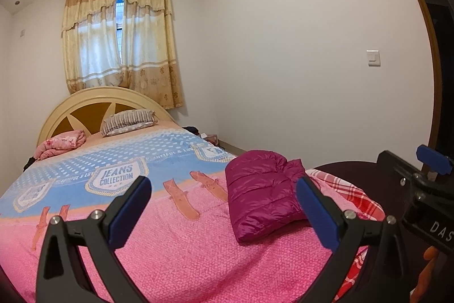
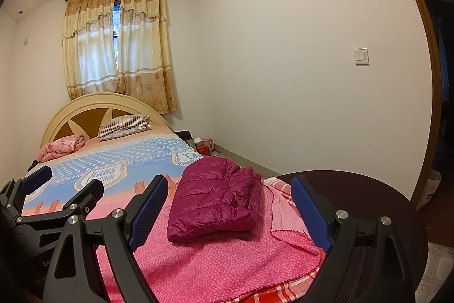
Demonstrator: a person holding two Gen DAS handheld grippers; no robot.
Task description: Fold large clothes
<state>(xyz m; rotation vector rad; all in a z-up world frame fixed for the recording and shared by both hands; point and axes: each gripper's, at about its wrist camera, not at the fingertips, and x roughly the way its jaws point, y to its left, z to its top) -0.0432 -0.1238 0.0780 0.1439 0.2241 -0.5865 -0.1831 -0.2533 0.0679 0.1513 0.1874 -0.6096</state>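
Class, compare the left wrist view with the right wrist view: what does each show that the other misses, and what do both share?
Only the left wrist view: the left claw head-on, open and empty.
Only the right wrist view: the right claw head-on, open and empty, and a red box on the floor beside the bed.
Both: the folded magenta jacket on the pink bedspread, striped pillow, curtains.

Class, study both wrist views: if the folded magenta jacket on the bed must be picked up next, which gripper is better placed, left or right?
Probably the right gripper. In its view the jacket lies between its open fingers; in the left gripper's view it sits off-centre, beside the right-hand finger.
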